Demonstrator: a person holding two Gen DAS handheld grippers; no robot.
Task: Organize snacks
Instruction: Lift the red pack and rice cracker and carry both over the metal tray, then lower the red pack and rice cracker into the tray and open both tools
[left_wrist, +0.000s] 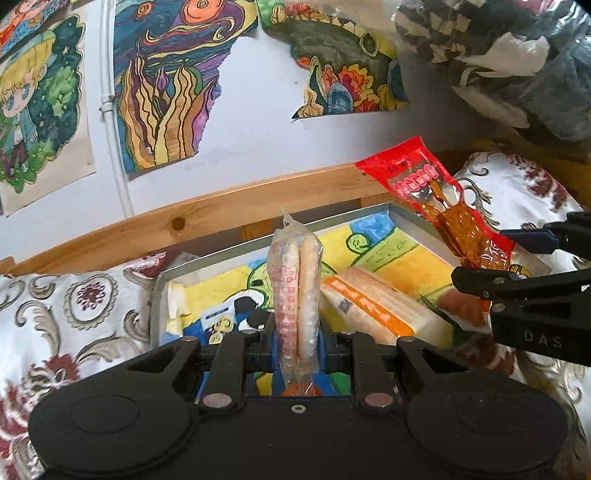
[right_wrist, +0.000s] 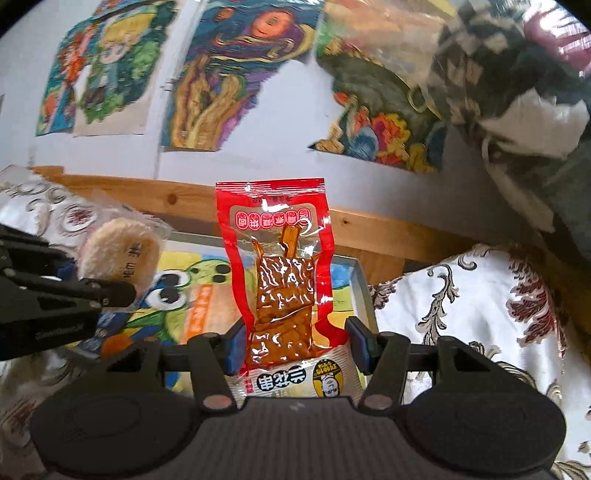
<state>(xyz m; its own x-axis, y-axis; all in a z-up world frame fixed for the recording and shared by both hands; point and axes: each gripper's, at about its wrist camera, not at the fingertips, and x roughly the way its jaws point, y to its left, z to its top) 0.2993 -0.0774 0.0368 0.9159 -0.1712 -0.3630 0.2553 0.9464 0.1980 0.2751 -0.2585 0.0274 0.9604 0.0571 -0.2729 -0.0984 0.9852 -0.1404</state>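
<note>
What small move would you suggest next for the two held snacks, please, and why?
Probably lower the left hand-held gripper to lay its rice cracker pack on the tray floor's bare patch beside the orange-striped pack. Both packs hang above the tray; the right hand-held gripper, holding the red tofu pack, can follow.

A pale wall (left_wrist: 251, 122) carries colourful hand-painted drawings (left_wrist: 162, 85), some torn. Below it runs a pine bed rail (left_wrist: 207, 214). A floral-patterned bedspread (left_wrist: 70, 310) covers the bed; bundled clothing (left_wrist: 517, 62) sits upper right.
</note>
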